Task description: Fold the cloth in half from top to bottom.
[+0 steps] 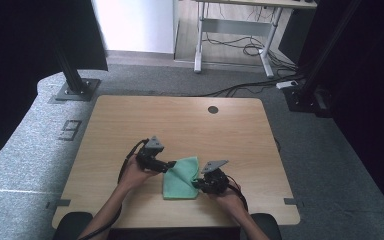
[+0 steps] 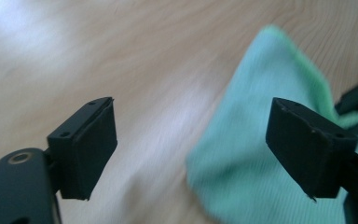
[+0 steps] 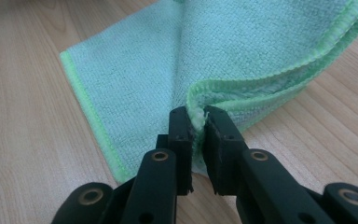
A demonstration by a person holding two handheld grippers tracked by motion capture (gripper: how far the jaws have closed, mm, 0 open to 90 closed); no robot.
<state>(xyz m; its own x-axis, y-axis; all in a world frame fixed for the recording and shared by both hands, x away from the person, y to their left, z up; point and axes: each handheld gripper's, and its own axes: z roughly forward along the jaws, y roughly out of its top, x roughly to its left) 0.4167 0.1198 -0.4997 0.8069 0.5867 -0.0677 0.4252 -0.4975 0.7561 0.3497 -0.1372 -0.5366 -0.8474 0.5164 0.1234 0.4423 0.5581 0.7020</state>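
Down at the near middle of the wooden table (image 1: pixel 180 115): green cloth (image 1: pixel 181 179), lying mostly flat, one edge folded over and lifted at its 3 o'clock side. Pinched at that raised hem, seen closely from the right gripper view as cloth (image 3: pixel 177 60) with a brighter green stitched border, bunched between two black jaws. Right gripper (image 1: pixel 200 183), at 3 o'clock of the cloth, clamped tight on the doubled edge (image 3: pixel 196 119), held by the person's right hand (image 1: pixel 228 197). Left gripper (image 1: pixel 171 165), at 10 o'clock of the cloth, jaws spread wide with nothing between them, bare wood and a blurred corner of cloth (image 2: pixel 251 154) beneath; gripper midpoint (image 2: pixel 191 149) hanging just above the cloth's edge, not touching. Left hand (image 1: pixel 136 175) behind it, forearm entering from 6 o'clock. Farther out, at 12 o'clock of the tabletop, a small dark round hole (image 1: pixel 213 109); beyond the table, grey carpet (image 1: pixel 25 150) and a desk frame (image 1: pixel 235 30) with cables on the floor.
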